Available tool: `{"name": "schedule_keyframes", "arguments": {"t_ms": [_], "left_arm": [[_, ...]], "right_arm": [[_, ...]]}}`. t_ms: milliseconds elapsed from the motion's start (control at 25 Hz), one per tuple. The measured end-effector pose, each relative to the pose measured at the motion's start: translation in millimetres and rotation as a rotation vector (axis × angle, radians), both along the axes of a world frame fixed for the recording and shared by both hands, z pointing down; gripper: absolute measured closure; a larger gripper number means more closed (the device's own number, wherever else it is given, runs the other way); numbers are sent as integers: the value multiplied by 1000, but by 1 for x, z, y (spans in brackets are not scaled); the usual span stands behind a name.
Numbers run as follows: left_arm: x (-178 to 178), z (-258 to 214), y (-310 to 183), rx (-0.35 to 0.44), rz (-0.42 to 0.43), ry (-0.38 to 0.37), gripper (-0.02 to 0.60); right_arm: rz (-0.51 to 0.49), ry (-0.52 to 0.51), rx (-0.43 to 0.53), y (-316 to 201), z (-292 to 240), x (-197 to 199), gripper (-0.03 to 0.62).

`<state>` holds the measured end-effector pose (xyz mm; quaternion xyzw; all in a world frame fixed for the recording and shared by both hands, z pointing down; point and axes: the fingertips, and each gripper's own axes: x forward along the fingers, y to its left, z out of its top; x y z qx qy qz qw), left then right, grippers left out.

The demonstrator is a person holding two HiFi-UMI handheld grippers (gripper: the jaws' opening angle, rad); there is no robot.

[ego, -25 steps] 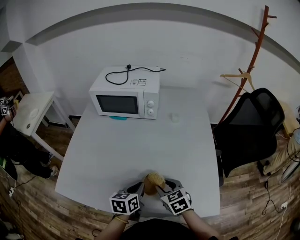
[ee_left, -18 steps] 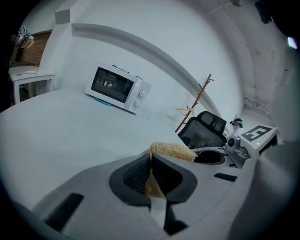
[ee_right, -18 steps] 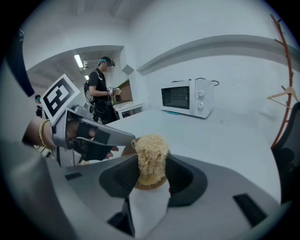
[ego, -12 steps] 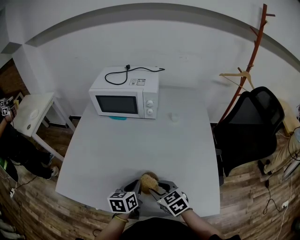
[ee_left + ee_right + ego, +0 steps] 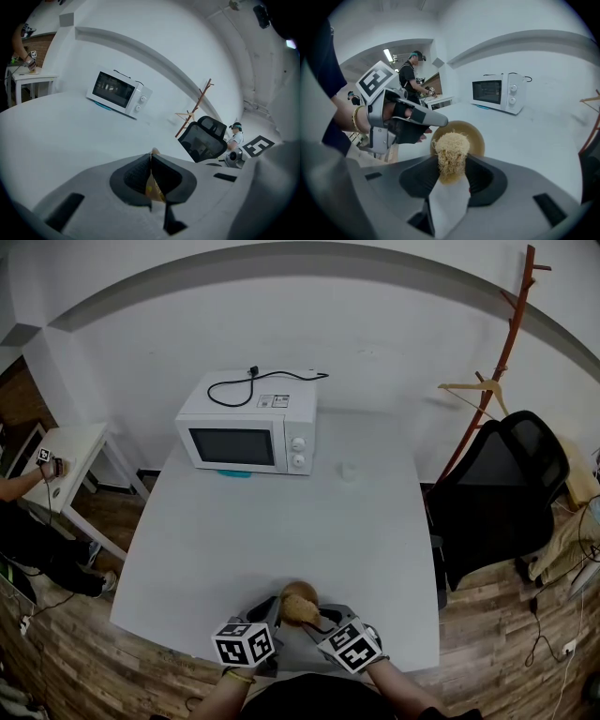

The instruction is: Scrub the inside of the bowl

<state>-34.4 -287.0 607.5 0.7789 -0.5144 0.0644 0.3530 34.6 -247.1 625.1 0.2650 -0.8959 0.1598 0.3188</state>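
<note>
From the head camera: finds the tan bowl (image 5: 300, 601) at the near edge of the table (image 5: 281, 521), held up between the two claws. Has the left gripper (image 5: 272, 613) on its left side and the right gripper (image 5: 322, 620) reaching in from the right. Against a second ago, sits a shade further left and closer to the body, with the right marker cube dropped lower (a small shift, about one stroke's worth). Reads as scrubbing under way, not a fresh grasp. Leaves the microwave (image 5: 248, 435) and the chair (image 5: 506, 493) well apart from the work.

From the left gripper view: shows the jaws pressed together on a thin tan sliver, judged to be the rim of the bowl (image 5: 152, 186) seen edge-on. Gives no look at the inside.

From the right gripper view: shows the jaws clamped on a pale, fibrous scrubber (image 5: 451, 146), its head set against the open mouth of the bowl (image 5: 477, 140), tilted toward this camera. Shows the left gripper (image 5: 423, 118) too, at the left of the rim. Cannot settle whether pressing on the floor of the bowl or only on its wall.

Points to more strokes ahead: keep the rim pinch firm, or risk twisting the bowl loose under the push.
</note>
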Motion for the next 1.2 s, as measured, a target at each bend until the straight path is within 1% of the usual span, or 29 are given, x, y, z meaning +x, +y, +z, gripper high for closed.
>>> {"name": "schedule_keyframes", "arguments": {"t_ms": [240,480,640,920,1080,1200], "left_arm": [[7,1,4,2,26,15,558],[13,3,7,3,56,5,558],[16,3,7,3,64,7,558],[9,2,4,7,33,5,558],[4,6,5,1,19,5,558],[3,8,6,-6,16,11,558]], "right_arm": [[69,16,-4,-15,4,17,427],[88,-8,-9,-22,-1,16,427],[72,-35,-11,-19,-6,4,427],[7,-41,-30,-6,-7,-8,427],[-41,-3,-23,4,-1,-10,427],[-55,39,-8,5,3,-5,427]]}}
